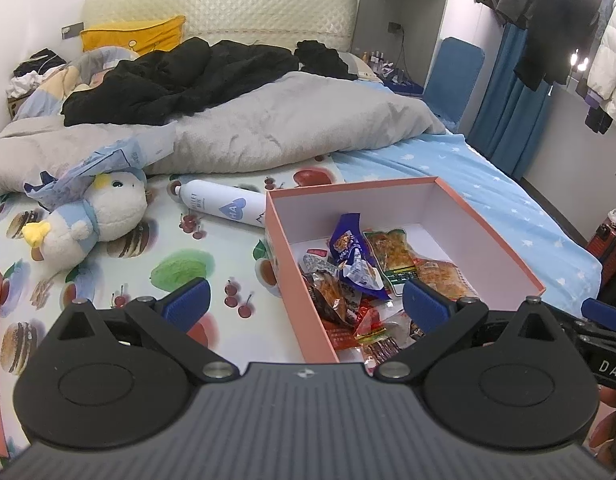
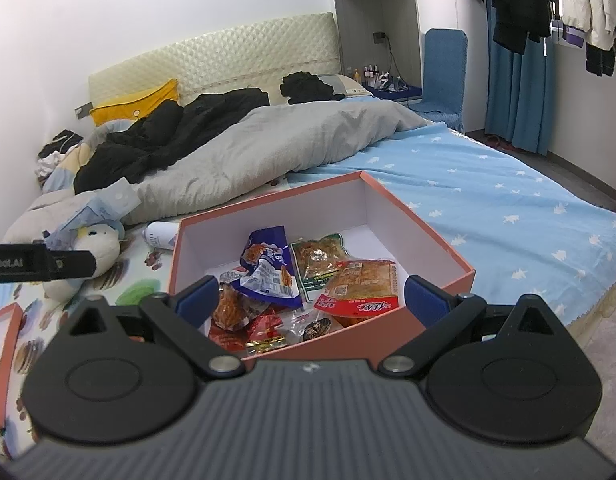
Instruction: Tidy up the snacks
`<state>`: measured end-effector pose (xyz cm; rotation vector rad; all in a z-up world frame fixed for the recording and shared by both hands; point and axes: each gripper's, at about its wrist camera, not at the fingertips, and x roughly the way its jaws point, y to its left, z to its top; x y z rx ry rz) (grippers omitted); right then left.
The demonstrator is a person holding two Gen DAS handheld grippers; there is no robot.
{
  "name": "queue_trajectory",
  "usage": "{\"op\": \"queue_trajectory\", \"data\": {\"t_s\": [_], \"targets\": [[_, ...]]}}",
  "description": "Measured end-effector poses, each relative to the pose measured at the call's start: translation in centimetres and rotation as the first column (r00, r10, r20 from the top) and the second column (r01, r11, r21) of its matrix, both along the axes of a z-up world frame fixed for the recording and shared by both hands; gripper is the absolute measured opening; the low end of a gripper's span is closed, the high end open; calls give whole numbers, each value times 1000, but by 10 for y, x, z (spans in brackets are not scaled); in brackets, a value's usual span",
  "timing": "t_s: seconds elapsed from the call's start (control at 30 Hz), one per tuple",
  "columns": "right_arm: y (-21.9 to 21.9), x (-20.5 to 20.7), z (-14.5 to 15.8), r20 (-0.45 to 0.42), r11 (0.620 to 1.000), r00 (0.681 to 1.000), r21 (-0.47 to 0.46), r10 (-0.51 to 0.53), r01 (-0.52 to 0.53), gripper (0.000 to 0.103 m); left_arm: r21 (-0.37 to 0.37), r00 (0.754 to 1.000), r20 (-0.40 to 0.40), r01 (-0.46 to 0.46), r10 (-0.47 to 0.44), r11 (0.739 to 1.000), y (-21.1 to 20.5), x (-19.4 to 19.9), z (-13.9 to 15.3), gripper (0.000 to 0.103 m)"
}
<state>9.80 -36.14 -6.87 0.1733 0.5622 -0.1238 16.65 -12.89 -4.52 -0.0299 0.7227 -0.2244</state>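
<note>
A plush duck (image 1: pixel 94 216) and a white spray can (image 1: pixel 224 202) lie beside a rumpled grey duvet (image 1: pixel 268 128).

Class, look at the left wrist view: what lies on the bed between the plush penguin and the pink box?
A white spray bottle lies on its side between the plush penguin and the pink box.

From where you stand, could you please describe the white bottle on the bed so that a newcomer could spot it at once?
Start at the open pink box of snacks on the fruit-print sheet. Just beyond its far-left corner the white bottle lies on its side, between the box and the plush penguin. It is the only smooth cylinder there, marked with a blue heart.
</note>
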Motion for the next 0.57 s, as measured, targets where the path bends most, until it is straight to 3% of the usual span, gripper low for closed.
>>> {"op": "queue_trajectory", "data": {"t_s": [0.57], "targets": [[-1,2,0,-6,1000,1000,-2,8,-8,101,-1,1000,-8,-8,8,1000,2,1,-2,103]]}}
